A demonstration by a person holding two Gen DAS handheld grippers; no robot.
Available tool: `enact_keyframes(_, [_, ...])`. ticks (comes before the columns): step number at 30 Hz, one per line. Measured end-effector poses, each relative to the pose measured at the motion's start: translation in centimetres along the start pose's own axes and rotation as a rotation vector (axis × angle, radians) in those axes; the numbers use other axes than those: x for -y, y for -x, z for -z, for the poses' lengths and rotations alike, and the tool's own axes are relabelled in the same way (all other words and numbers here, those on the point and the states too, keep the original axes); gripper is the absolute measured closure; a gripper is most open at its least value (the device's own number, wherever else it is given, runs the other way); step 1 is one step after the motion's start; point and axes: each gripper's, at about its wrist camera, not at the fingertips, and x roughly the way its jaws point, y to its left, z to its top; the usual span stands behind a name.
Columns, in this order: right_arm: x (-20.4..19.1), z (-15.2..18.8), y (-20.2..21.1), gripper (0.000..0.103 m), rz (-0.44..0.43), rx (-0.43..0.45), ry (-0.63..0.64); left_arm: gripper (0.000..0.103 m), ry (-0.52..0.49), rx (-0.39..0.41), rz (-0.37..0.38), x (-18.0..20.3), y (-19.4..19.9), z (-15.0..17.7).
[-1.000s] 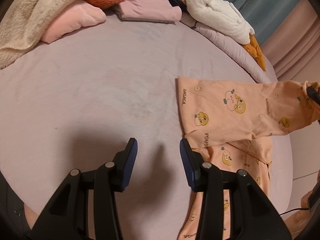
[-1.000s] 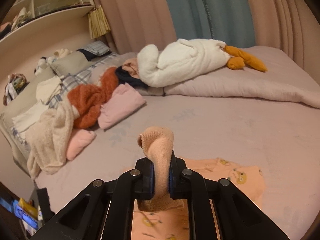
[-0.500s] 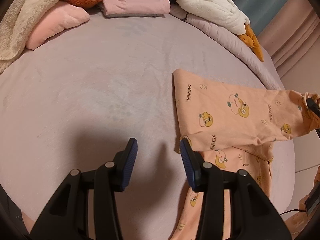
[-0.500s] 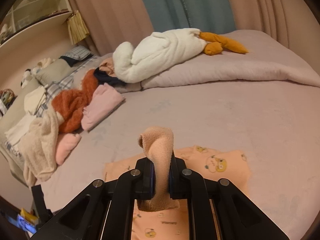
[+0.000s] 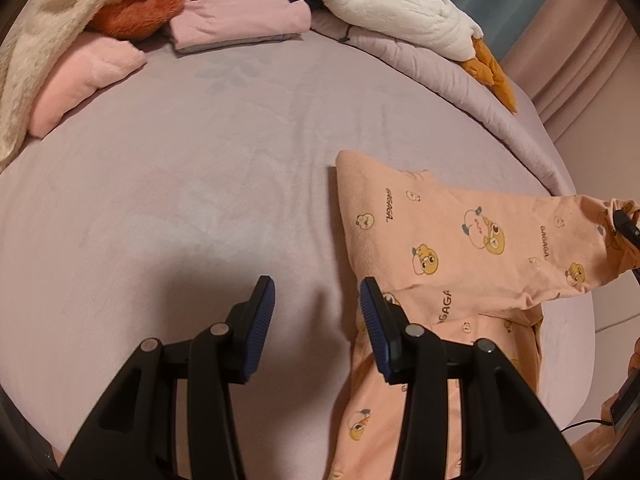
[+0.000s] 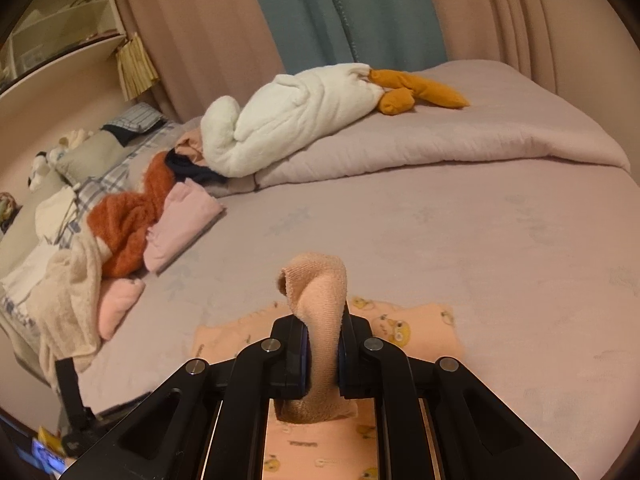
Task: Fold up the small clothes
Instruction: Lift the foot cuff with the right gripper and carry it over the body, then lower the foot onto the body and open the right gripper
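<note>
Two curtains, pink and teal, back the lilac-sheeted bed (image 5: 168,184). Its far edge is hidden by heaped laundry. Right tool (image 6: 323,356) clamps the ribbed cuff of the peach cartoon-print garment (image 5: 460,248), spread near the bed's right edge; left tool (image 5: 316,312) gapes wide, touching nothing.
</note>
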Motion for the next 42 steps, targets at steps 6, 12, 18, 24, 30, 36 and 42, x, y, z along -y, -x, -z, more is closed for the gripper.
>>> enact_keyframes(6, [1.4, 0.5, -0.8, 0.091, 0.017, -0.035, -0.019, 0.06, -0.027, -0.016, -0.007, 1.1, -1.1, -0.8])
enact_keyframes(12, [2.7, 1.1, -2.0, 0.091, 0.036, -0.082, -0.028, 0.06, -0.07, -0.029, -0.011, 2.7, -2.4, -1.6])
enact_keyframes(18, [3.5, 1.7, -3.2, 0.091, 0.053, -0.124, -0.029, 0.06, -0.103, -0.054, -0.036, 3.7, -4.2, -1.8])
enact_keyframes(24, [4.0, 2.3, -4.0, 0.091, 0.067, -0.155, -0.031, 0.057, -0.105, -0.071, -0.065, 3.6, -5.5, -1.8])
enact_keyframes(30, [4.6, 2.8, -4.8, 0.091, 0.081, -0.185, -0.038, 0.058, -0.108, -0.079, -0.097, 3.1, -6.2, -1.7])
enact_keyframes(36, [5.5, 3.6, -6.0, 0.091, 0.106, -0.226, -0.053, 0.056, -0.103, -0.086, -0.101, 2.9, -6.5, -1.6])
enact_keyframes(42, [6.4, 4.1, -6.6, 0.091, 0.13, -0.254, -0.069, 0.056, -0.101, -0.087, -0.107, 3.0, -6.8, -1.5])
